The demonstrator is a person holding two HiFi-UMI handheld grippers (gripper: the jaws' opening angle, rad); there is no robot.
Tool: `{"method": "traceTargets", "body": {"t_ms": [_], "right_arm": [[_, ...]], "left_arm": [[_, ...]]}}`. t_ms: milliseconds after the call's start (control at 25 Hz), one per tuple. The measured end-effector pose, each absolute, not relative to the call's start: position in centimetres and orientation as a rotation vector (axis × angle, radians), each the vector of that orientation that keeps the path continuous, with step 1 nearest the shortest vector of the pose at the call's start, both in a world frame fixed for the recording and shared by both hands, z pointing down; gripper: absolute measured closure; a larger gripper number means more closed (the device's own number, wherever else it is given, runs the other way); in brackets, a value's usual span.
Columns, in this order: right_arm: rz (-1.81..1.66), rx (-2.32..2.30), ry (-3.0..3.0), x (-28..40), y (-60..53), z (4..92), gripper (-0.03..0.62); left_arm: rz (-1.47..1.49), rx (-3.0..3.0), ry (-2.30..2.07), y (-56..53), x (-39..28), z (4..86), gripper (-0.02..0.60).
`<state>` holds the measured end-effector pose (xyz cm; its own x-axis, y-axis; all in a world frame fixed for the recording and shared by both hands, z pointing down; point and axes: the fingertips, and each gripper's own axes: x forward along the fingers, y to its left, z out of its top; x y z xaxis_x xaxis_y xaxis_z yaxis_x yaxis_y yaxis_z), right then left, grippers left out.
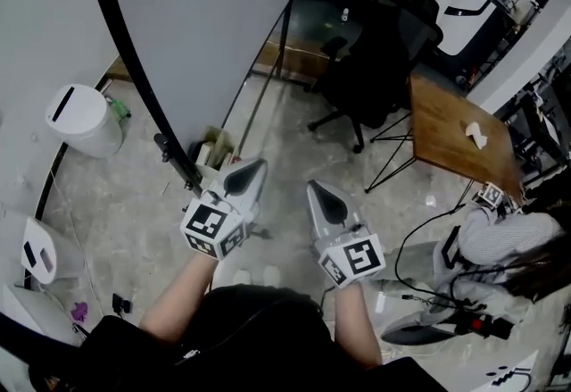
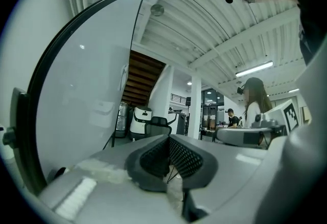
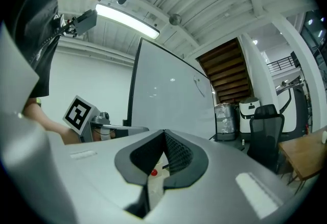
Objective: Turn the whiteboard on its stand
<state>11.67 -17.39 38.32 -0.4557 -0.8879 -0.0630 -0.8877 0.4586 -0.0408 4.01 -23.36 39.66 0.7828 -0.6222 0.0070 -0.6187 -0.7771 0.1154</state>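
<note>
Whiteboard [image 1: 201,15]: a large pale panel in a black frame [image 1: 125,51], upright on the concrete floor [image 1: 125,203] at the left of the head view. A black knob [image 1: 163,144] sits on its near edge, and the thin dark struts of its stand [image 1: 284,24] show at its right side. Left claw [image 1: 257,165]: jaws together with nothing between them, held level just beside the lower end of the frame; whether it touches cannot be told. Its own view has the board filling the left half. Right claw [image 1: 312,188]: jaws likewise together and empty, level, beside the left one and apart from the board. Also present: a white bin [image 1: 85,118] left of the board; a black office chair [image 1: 375,51] beyond it; a wooden surface [image 1: 446,113] at the right carrying a small white item [image 1: 475,136]; a second person [image 1: 508,238] low at the right.
</note>
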Motion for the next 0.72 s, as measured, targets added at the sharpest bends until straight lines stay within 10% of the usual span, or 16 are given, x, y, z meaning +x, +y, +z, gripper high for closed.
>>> {"method": "traceTargets", "body": {"t_ms": [720], "right_arm": [[-0.011, -1.595, 2.629, 10.6, -18.9, 38.6, 0.586]], "left_arm": [[0.003, 2.806, -1.025, -24.8, 2.2, 41.2, 0.588]]}}
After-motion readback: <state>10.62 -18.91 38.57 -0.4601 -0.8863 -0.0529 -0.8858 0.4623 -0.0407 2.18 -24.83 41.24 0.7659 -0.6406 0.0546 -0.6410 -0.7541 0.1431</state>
